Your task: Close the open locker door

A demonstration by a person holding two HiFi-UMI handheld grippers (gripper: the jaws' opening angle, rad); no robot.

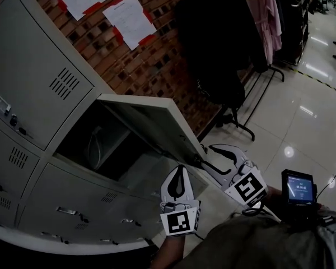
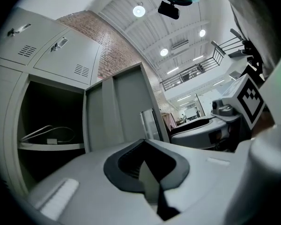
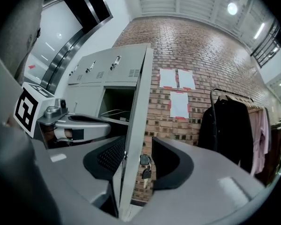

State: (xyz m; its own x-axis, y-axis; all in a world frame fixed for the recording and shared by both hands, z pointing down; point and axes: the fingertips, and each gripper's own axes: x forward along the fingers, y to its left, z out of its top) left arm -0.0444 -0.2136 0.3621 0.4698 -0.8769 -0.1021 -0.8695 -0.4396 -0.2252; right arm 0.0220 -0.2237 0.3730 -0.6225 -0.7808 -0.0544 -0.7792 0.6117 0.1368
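Right claw (image 3: 136,150) is spread astride the open locker door (image 3: 138,88) edge. Left claw (image 2: 145,149) is pressed together, empty. A loose push may let the door slip, or snag the key (image 3: 144,174).

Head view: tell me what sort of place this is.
Probably a locker or changing area: grey metal lockers, clothes hung on a rack, and paper notices taped to a brick wall.
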